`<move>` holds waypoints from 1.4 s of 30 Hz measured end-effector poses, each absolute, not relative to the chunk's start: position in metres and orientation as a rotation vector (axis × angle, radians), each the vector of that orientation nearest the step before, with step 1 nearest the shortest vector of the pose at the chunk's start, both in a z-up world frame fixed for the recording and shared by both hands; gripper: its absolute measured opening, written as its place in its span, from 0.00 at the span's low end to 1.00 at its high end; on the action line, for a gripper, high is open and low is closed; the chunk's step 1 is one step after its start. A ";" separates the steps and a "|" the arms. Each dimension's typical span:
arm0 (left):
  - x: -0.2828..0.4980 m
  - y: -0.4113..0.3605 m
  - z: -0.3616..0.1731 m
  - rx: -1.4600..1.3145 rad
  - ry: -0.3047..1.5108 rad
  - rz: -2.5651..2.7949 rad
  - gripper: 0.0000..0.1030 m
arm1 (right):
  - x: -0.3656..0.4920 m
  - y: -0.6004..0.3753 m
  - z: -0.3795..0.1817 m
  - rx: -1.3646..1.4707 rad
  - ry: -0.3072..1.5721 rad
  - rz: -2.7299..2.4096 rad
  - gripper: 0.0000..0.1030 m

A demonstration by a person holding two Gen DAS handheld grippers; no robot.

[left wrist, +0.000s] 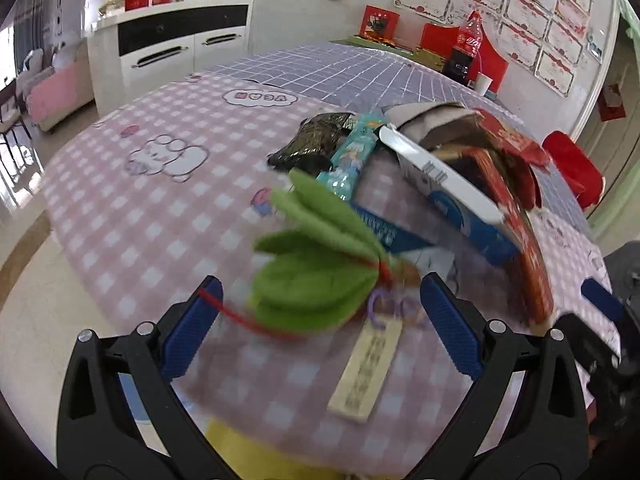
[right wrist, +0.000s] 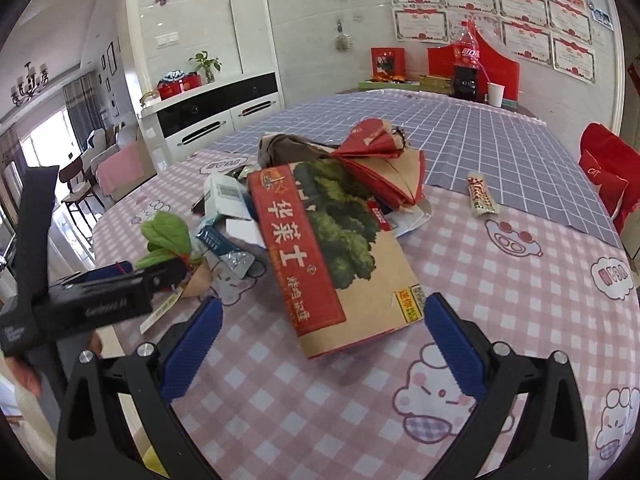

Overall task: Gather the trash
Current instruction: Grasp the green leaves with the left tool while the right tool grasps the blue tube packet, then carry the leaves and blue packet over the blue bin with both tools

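Note:
A pile of trash lies on the pink checked tablecloth point(right wrist: 320, 400). It holds a flat red and brown carton point(right wrist: 332, 256), a white and blue box point(left wrist: 452, 196), red crumpled paper point(right wrist: 380, 148), a dark wrapper point(left wrist: 308, 140) and a teal wrapper point(left wrist: 352, 156). A green felt leaf toy point(left wrist: 316, 264) with a paper tag point(left wrist: 364, 372) lies just ahead of my open left gripper point(left wrist: 320, 320), blurred. My right gripper point(right wrist: 322, 336) is open and empty, just short of the carton's near edge. A snack bar wrapper point(right wrist: 482, 196) lies apart at the right.
A cola bottle point(right wrist: 468, 60), a paper cup point(right wrist: 495, 94) and red boxes stand at the table's far end on a purple grid cloth. A red chair point(right wrist: 608, 176) is at the right. A white cabinet point(right wrist: 216, 116) stands behind. The left gripper's body point(right wrist: 100, 304) shows in the right view.

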State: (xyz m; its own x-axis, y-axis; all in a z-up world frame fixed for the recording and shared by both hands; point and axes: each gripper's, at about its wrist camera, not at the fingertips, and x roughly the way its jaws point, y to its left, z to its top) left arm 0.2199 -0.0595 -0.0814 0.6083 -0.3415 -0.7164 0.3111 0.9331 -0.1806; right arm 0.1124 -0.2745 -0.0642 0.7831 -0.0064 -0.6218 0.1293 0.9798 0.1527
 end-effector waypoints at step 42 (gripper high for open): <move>0.195 0.059 -0.075 -0.242 0.623 -0.271 0.14 | 0.243 -0.203 -0.087 0.123 0.853 0.042 0.14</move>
